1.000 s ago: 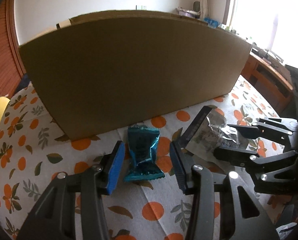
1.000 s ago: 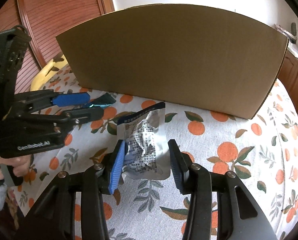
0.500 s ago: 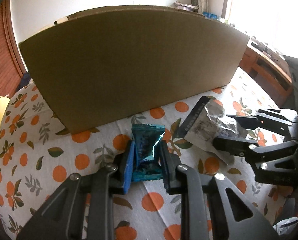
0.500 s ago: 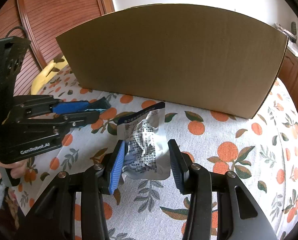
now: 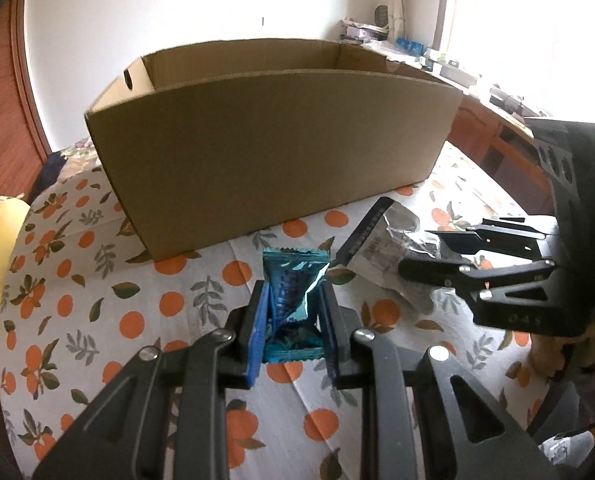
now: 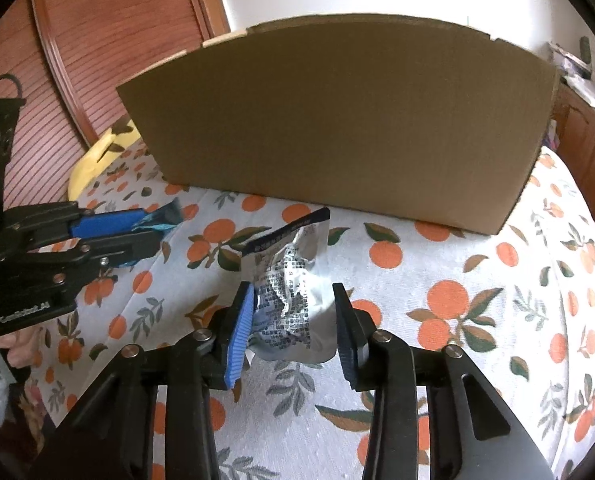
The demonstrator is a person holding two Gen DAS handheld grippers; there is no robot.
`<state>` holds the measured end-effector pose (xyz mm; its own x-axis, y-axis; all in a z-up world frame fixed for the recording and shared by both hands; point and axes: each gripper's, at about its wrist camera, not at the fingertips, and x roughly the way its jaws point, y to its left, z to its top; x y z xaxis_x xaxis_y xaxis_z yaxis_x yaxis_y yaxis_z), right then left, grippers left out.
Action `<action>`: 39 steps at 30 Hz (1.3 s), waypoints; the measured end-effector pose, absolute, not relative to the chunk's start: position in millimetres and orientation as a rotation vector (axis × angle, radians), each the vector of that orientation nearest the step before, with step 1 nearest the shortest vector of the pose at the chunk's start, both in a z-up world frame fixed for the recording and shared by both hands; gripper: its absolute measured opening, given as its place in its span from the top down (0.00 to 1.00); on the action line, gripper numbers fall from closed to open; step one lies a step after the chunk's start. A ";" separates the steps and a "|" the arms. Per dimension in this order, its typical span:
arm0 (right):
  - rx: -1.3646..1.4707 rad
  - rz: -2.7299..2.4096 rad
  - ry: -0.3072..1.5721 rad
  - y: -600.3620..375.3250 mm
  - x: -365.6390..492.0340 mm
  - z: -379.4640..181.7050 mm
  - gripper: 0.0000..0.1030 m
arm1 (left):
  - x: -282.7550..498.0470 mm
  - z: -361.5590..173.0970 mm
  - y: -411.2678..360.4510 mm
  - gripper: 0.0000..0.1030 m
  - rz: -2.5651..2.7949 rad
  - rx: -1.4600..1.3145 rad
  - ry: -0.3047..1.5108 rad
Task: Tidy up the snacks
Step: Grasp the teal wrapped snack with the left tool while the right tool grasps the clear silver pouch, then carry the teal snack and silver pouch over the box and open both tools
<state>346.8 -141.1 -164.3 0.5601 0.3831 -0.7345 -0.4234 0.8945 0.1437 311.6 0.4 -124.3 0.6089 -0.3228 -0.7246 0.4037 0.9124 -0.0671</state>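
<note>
Each hand-held gripper (image 5: 293, 330) (image 6: 295, 330) is matte black with silver screws, ribbed blue pads (image 6: 239, 340) and white "GenRobot.AI" lettering.

I'm in a home: an orange-print cloth (image 6: 457, 280) covers my tabletop (image 5: 97, 280), reddish wooden slatted doors (image 6: 109, 40) stand behind, and a cluttered wooden sideboard (image 5: 497, 132) sits under a bright window (image 5: 517, 20).

Left gripper (image 5: 293, 322) fingers clamped shut; right gripper (image 6: 293, 320) fingers spread apart.
</note>
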 end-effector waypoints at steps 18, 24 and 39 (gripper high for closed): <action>-0.036 0.456 0.768 -155.0 315.3 -119.9 0.86 | 282.2 -78.9 -5.8 0.78 -0.412 0.125 0.733; -0.038 0.444 0.718 -163.7 297.9 -95.3 0.86 | 269.7 -58.7 -9.9 0.78 -0.415 0.132 0.687; -0.038 0.420 0.646 -183.5 255.1 -60.7 0.85 | 231.2 -28.1 -14.9 0.78 -0.414 0.134 0.612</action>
<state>255.1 -183.5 -60.7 0.7176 0.3675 -0.5915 -0.3908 0.9156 0.0948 231.2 -14.9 -28.1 0.7395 -0.3367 -0.5829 0.4152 0.9097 0.0012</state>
